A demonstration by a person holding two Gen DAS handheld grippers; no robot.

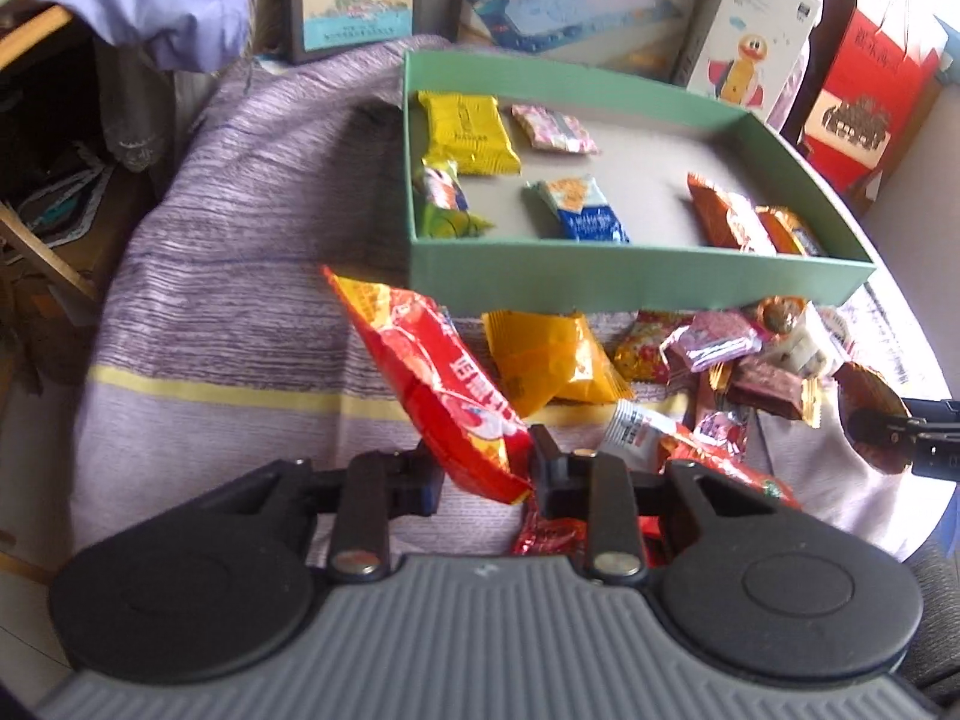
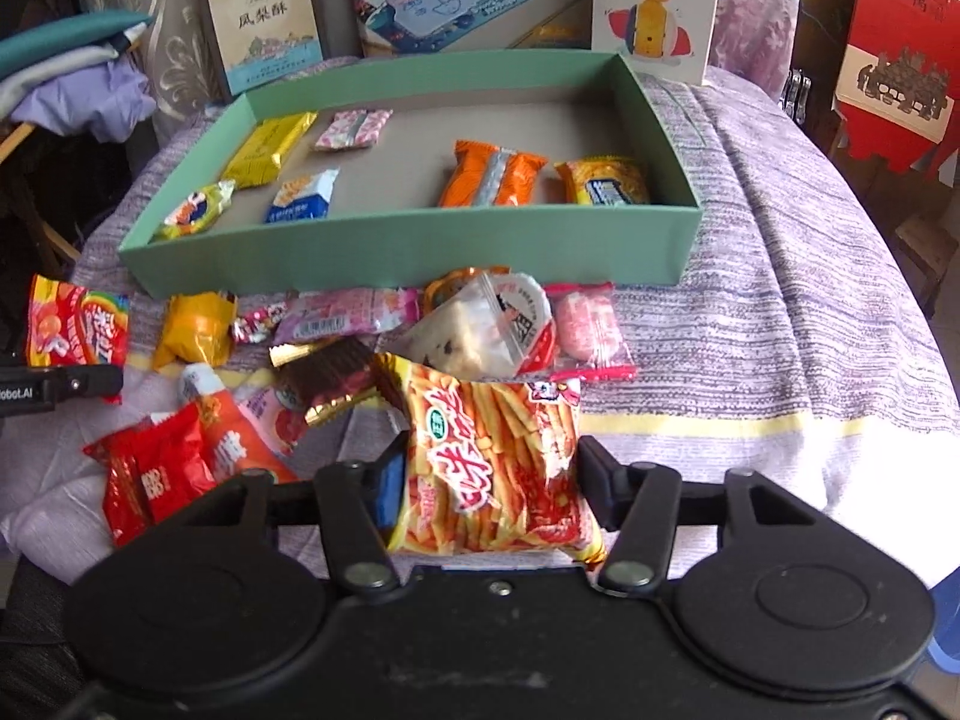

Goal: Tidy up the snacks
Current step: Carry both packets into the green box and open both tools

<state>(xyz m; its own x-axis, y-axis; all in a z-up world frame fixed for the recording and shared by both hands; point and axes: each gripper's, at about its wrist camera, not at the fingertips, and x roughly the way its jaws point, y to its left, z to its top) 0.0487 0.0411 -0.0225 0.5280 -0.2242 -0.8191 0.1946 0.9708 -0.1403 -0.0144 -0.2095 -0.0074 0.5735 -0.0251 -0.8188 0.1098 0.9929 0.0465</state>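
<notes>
Only from the right wrist view does the fries packet (image 2: 492, 468) show, pinched between the right gripper (image 2: 489, 489) at lower centre. Left gripper (image 1: 486, 474) clamps a red snack bag (image 1: 432, 384), lifted below the green box (image 1: 630, 285).

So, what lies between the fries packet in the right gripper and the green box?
In the right wrist view, loose snacks lie between the fries packet and the green box: a clear-wrapped white pastry and a pink candy.
</notes>
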